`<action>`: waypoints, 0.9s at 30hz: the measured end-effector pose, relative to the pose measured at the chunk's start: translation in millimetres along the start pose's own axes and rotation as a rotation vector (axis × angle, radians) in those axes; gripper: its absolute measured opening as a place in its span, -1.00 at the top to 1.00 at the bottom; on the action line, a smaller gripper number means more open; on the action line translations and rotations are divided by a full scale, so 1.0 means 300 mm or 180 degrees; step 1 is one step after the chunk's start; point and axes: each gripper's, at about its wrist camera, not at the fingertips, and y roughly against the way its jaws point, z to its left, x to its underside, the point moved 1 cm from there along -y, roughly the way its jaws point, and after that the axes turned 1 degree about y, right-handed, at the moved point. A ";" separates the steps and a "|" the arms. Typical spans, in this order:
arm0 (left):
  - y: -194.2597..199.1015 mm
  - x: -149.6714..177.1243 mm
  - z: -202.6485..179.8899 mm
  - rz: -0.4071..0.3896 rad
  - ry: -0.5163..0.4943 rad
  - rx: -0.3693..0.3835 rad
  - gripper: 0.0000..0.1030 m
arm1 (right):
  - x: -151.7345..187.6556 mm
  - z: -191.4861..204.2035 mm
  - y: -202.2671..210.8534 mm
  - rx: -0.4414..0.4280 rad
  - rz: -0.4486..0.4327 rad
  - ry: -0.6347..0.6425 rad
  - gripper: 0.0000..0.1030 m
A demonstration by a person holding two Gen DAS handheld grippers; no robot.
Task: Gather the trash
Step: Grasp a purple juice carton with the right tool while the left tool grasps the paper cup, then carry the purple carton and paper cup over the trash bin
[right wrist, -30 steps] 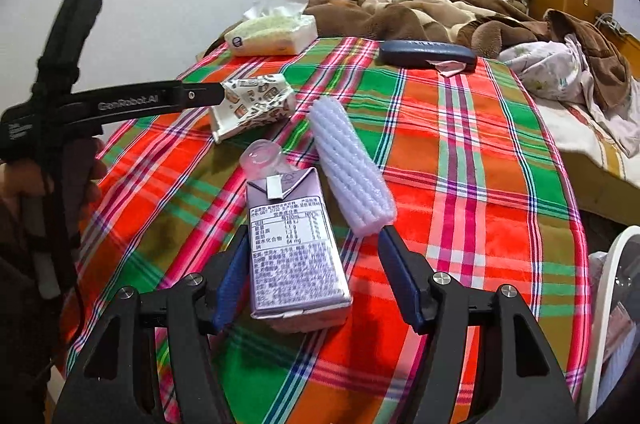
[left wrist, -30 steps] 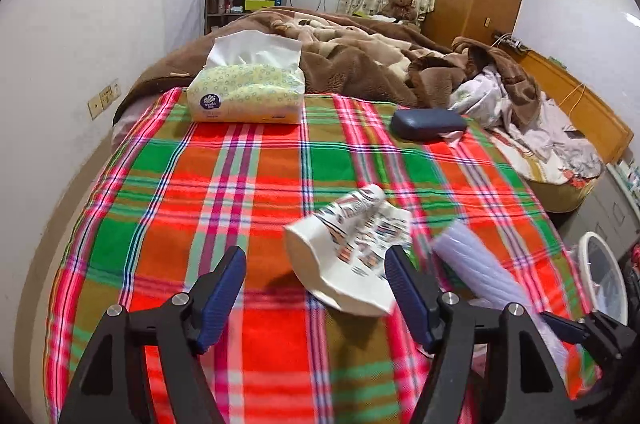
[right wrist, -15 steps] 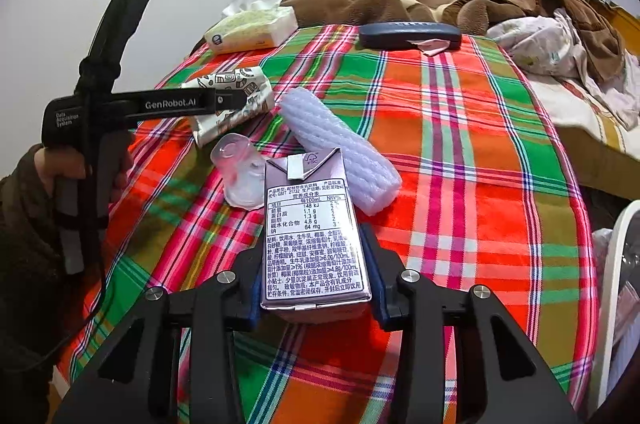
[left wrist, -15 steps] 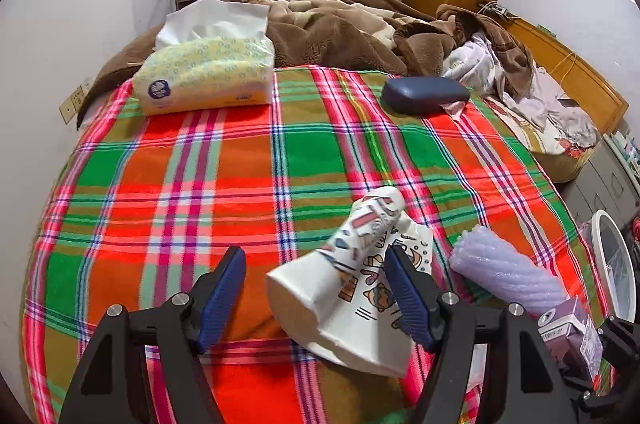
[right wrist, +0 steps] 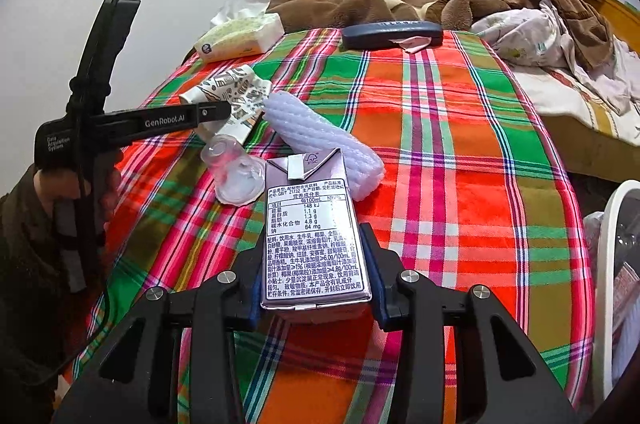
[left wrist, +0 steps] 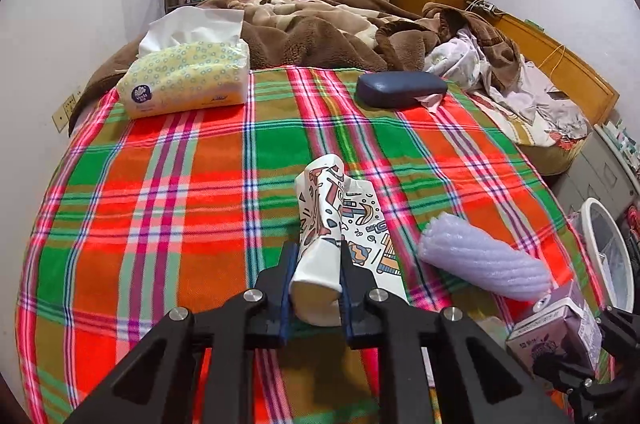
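My left gripper (left wrist: 316, 258) is closing its jaws on a crushed paper cup (left wrist: 322, 208) with a printed pattern, and the pads press its sides just above the plaid bedspread (left wrist: 180, 224). In the right wrist view, my right gripper (right wrist: 314, 244) is shut on a purple drink carton (right wrist: 310, 208), held label up. The carton (left wrist: 560, 328) also shows at the lower right of the left wrist view. A lavender foam sleeve (left wrist: 484, 264) and a clear plastic cup (right wrist: 234, 172) lie between the two grippers.
A tissue pack (left wrist: 188, 80) and a dark blue glasses case (left wrist: 400, 88) lie at the far side of the spread. Behind them are a brown blanket (left wrist: 320, 32) and loose clothes. A white bin (right wrist: 616, 264) stands off the right edge. A hand (right wrist: 108, 184) holds the left gripper.
The left gripper moved forward over the paper cup and its jaws came together on it. The right gripper's jaws shut on the purple carton and hold it.
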 end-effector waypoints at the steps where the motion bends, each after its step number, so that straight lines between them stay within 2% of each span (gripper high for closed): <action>1: 0.009 0.005 0.000 -0.0016 0.0026 -0.0022 0.64 | 0.001 0.002 0.002 -0.0010 -0.0012 0.0003 0.20; 14: 0.190 0.072 -0.022 -0.0215 0.0156 -0.0120 0.64 | 0.011 -0.014 0.075 -0.0096 -0.0191 -0.0038 0.20; 18: 0.265 0.086 -0.066 -0.0326 0.0102 -0.0171 0.64 | 0.007 -0.030 0.122 -0.0081 -0.0293 -0.0065 0.20; 27: 0.404 0.102 -0.201 -0.0541 -0.0040 -0.0090 0.64 | 0.008 -0.100 0.221 0.0006 -0.0519 -0.0152 0.20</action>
